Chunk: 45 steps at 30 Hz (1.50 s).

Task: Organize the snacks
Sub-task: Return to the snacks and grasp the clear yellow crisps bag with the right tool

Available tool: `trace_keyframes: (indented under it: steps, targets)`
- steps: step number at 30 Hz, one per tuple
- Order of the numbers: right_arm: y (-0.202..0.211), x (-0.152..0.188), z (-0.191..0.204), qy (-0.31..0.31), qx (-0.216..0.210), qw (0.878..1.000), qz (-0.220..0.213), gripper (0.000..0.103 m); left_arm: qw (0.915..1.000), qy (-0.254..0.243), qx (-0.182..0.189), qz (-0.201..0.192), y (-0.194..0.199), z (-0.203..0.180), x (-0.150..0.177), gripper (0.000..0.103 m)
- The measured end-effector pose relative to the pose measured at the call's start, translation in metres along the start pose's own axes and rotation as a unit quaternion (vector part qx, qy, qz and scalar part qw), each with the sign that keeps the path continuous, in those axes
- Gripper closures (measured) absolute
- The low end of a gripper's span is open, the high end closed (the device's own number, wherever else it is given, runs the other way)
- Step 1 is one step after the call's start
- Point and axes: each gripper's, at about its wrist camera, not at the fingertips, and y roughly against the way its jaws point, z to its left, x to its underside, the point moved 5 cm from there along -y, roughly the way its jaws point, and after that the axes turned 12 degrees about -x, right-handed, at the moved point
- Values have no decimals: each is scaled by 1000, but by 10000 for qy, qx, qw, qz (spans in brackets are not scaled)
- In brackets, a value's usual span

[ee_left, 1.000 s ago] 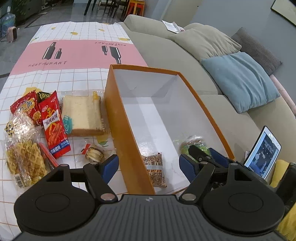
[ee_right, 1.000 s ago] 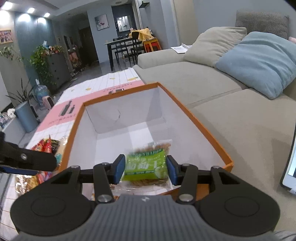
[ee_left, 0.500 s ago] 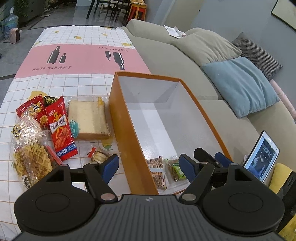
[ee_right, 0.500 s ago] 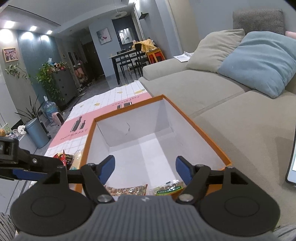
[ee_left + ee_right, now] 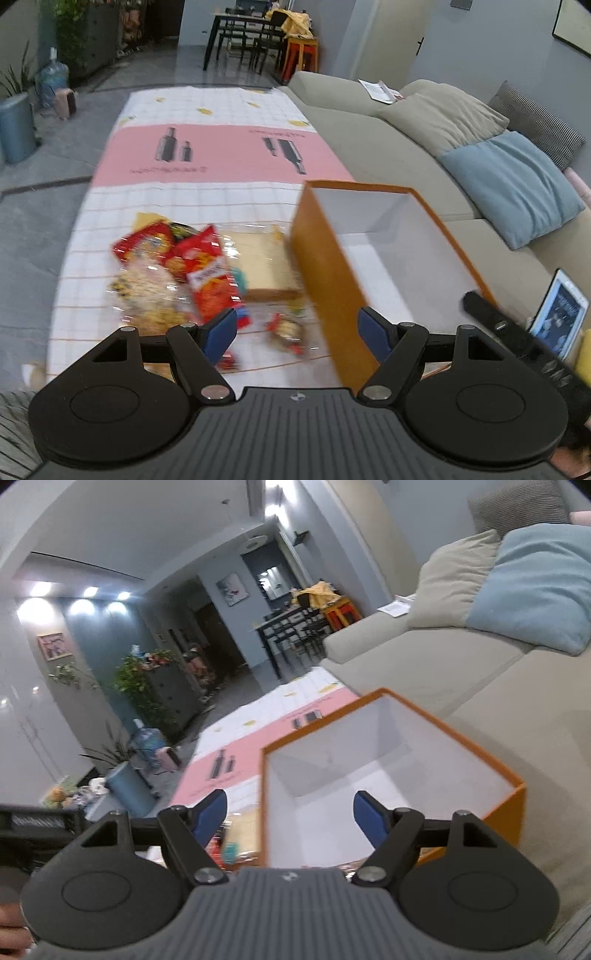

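Tongs on my left gripper (image 5: 297, 330) and right gripper (image 5: 290, 812) gape empty, both raised; orange box (image 5: 332, 266) at one o'clock, snacks (image 5: 184, 273) at eleven

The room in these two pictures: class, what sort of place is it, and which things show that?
Most likely a home living room that opens onto a dining area. A beige sofa with a blue cushion runs beside the low table with the snacks, and a dining table with chairs stands at the far end.

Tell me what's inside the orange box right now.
The orange box shows only bare white floor and walls in both views. Its near end is hidden behind the left gripper and right gripper, both open.
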Motion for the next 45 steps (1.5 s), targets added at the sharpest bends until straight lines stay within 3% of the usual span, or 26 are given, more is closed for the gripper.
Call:
trace_keyframes:
  steps: [9,12,19,27,32,35,38,40,41,45]
  targets:
    - [-12,13,68,609,-321,9976,-65,29,9964,205,-798,-217,-10,66,0,16]
    - [-26,24,93,1117,-287,9933,-29,29,9949,283,-942,-236,-15,85,0,16]
    - [-85,58,123,1565,-244,9848,714,29,9918,679,-1085,54,-30,125,2,17]
    - [-155,121,130,1630,-235,9658,2005,29,9871,1030,-1159,401,-45,158,9,17]
    - [-191,145,132,1063,-62,9672,2306,25,9865,1057,-1184,415,-51,166,8,17]
    - [-213,158,136,1051,82,9614,2542,21,9839,1111,-1288,555,-59,173,10,17]
    - [-224,169,147,1209,97,9593,2549,20,9814,1270,-1281,662,-65,181,11,17]
    - [-228,175,154,1405,160,9564,2555,12,9796,1365,-1280,728,-68,186,12,17]
    - [-232,181,157,1572,182,9518,2628,8,9790,1393,-1282,753,-70,188,12,18]
    - [-245,198,163,2317,646,9315,2727,7,9782,1415,-1301,784,-71,190,13,18]
